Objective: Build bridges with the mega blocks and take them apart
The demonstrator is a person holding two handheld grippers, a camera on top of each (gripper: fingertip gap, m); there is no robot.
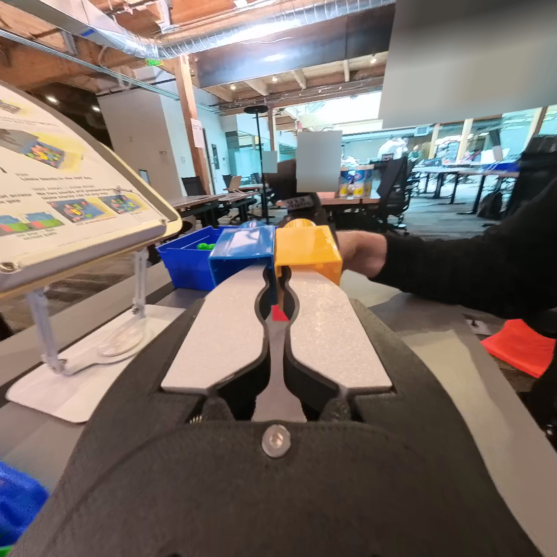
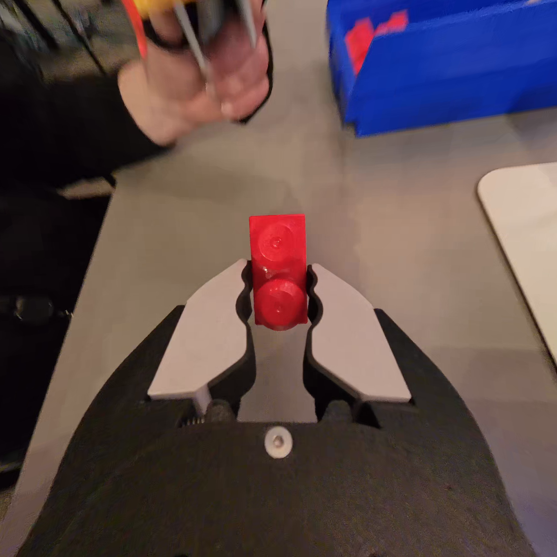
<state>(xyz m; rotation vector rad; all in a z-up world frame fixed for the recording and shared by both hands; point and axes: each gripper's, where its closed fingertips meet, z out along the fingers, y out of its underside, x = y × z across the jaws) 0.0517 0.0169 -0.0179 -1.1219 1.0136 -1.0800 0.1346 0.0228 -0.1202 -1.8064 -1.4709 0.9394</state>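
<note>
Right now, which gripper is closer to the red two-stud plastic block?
The right gripper: the red two-stud plastic block sits between its fingers. The left gripper is higher, fingers closed on the adjoining walls of a blue block and a yellow block.

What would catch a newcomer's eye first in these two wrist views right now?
In the right wrist view, the bright red two-stud plastic block stands out on the grey table, bracketed by the right tool. In the left wrist view, the left tool pinches the adjoining walls of a blue plastic block and an orange-yellow plastic block, held above the table. A deep blue plastic bin sits just behind.
</note>
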